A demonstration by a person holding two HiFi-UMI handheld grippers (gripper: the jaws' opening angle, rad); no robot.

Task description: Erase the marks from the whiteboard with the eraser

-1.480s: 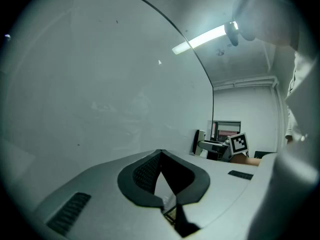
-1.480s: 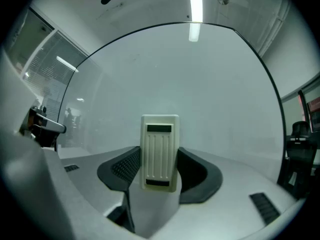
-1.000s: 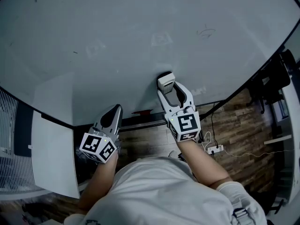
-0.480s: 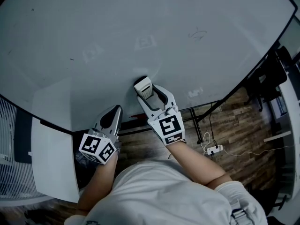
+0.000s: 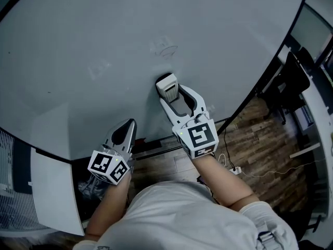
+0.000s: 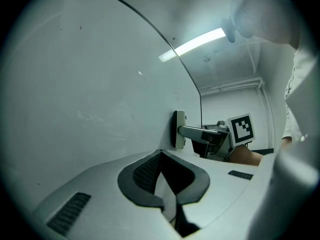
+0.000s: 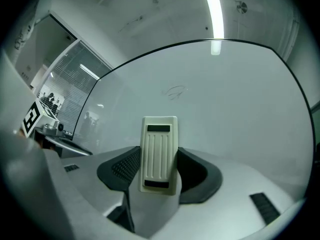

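Up toward the faint scribble (image 5: 165, 50) the eraser (image 5: 167, 83) has climbed, now flat against the whiteboard (image 5: 104, 25) just below that mark. It is the one eraser, clamped in the jaws of the right gripper (image 5: 173, 91). A second faint smudge (image 5: 99, 69), left of the eraser, shows only in the head view. Lower left of the eraser, the left gripper (image 5: 126, 125) has its jaws together, holding nothing.

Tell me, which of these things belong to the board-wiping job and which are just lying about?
In the job: whiteboard, faint mark, eraser, right hand-held gripper shut on the eraser.

Just about: left hand-held gripper, shut and empty; black chair; power strip.
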